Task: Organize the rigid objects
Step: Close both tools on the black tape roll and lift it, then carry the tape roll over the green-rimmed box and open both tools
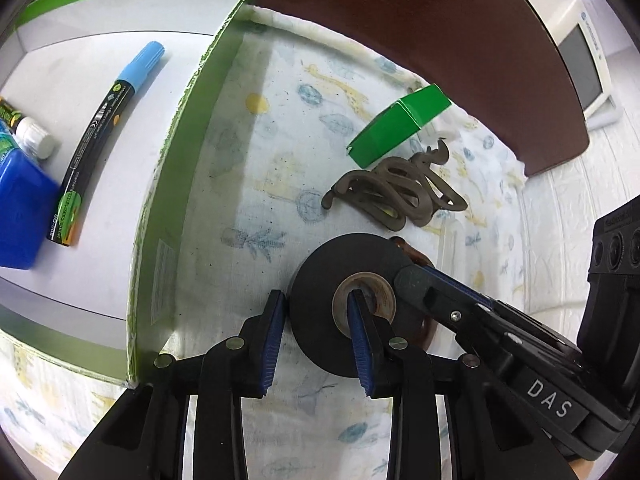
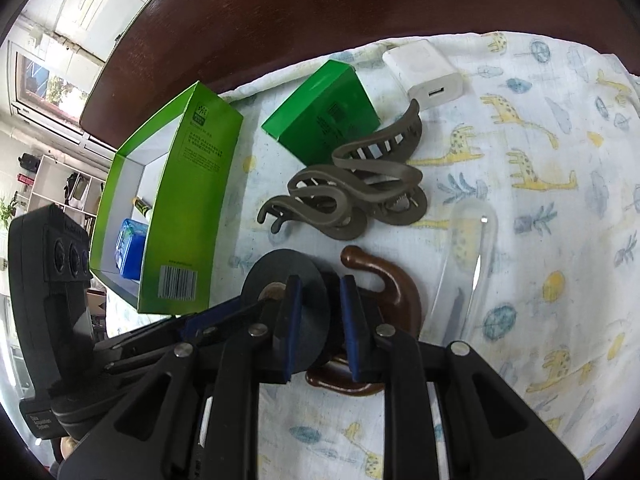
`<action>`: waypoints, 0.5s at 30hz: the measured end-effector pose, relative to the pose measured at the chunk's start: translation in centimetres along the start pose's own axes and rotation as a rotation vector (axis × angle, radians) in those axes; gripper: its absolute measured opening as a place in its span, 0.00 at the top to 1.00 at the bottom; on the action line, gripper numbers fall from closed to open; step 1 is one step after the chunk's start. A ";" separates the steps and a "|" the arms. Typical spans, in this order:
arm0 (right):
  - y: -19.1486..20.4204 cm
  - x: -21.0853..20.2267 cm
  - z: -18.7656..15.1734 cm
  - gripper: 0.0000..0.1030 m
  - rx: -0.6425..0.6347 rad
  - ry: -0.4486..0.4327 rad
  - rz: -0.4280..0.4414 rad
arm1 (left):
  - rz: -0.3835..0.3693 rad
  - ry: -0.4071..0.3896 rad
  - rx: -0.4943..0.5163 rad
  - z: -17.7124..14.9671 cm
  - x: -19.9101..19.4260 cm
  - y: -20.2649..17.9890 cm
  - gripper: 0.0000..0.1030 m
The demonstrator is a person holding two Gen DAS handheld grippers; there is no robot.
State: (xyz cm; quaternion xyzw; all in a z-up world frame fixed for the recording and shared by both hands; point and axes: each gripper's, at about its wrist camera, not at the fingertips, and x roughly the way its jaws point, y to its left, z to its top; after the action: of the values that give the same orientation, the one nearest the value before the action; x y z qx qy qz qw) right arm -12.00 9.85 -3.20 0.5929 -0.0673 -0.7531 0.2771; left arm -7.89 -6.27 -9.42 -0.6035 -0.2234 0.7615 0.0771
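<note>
A black tape roll (image 1: 320, 300) stands on edge on the patterned cloth. My left gripper (image 1: 316, 308) is shut on the roll's wall, one finger outside and one in the core. My right gripper (image 2: 318, 300) also grips the same roll (image 2: 280, 280) across its flat faces. The green box (image 1: 160, 184) with a white inside stands to the left and holds a blue-capped marker (image 1: 104, 136), a blue container (image 1: 20, 200) and a white-capped tube (image 1: 34, 136). The box also shows in the right wrist view (image 2: 180, 208).
A taupe hair claw (image 2: 352, 188), a small green carton (image 2: 324, 112), a white charger (image 2: 424, 72), a brown wooden hook (image 2: 384, 280) and a clear plastic piece (image 2: 468, 248) lie on the cloth. The dark wooden table edge (image 2: 320, 8) runs behind.
</note>
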 end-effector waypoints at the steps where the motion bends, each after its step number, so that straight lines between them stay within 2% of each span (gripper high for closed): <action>1: 0.1 -0.1 -0.2 0.80 -0.003 -0.001 -0.005 | -0.001 0.003 0.008 -0.1 -0.1 0.1 0.69; 6: 0.5 -0.8 -1.0 0.79 0.005 -0.016 0.007 | 0.014 -0.014 0.057 -0.8 -1.2 -0.1 0.69; 15: 3.3 -4.1 -1.2 0.79 -0.048 -0.111 0.019 | 0.016 -0.132 0.131 -1.0 -4.9 -1.9 0.69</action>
State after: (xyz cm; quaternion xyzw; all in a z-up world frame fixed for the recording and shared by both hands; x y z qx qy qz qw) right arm -9.13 9.38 1.37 0.5429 -0.0701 -0.7834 0.2942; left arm -5.99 -6.25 -4.40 -0.5474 -0.1729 0.8132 0.0958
